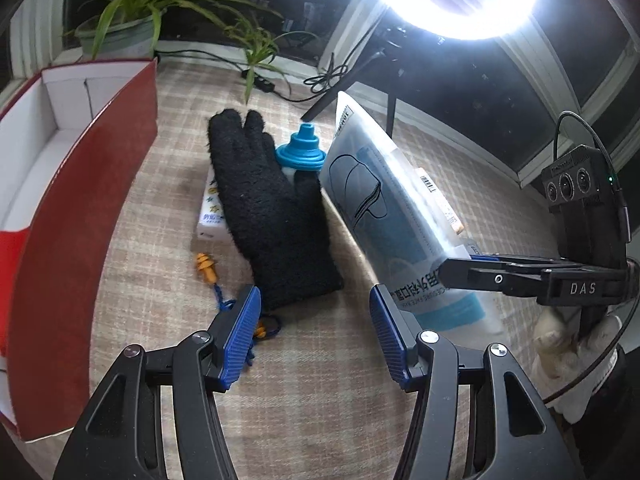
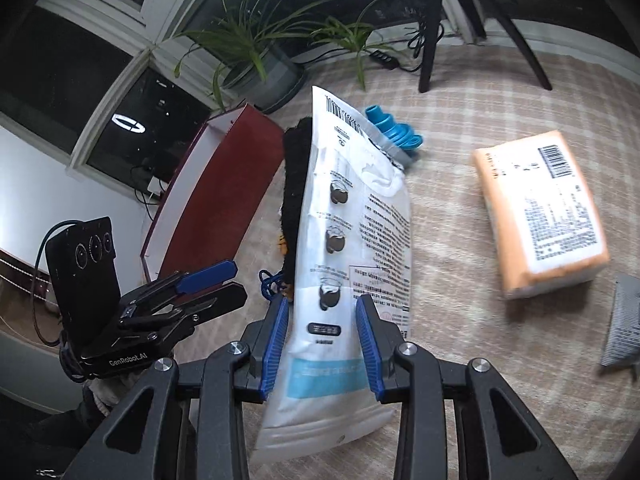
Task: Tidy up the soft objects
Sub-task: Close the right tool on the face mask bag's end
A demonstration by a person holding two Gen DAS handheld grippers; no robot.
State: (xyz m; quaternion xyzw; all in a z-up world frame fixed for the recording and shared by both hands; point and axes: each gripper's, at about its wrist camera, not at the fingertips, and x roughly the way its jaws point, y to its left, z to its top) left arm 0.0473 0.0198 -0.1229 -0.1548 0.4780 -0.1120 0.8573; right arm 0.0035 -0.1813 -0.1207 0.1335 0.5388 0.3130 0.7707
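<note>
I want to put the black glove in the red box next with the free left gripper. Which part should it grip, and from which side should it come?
Grip the cuff end of the black glove, which lies flat and nearest the open left gripper. Come from above and the near side. The fingers point away, over a small packet, and the mask bag in the right gripper crowds the thumb side.

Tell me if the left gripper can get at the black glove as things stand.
Probably yes. The left gripper is open and empty, and the black glove's cuff lies just ahead between its fingers. The mask pack held by the right gripper stands beside it, not over it.
</note>
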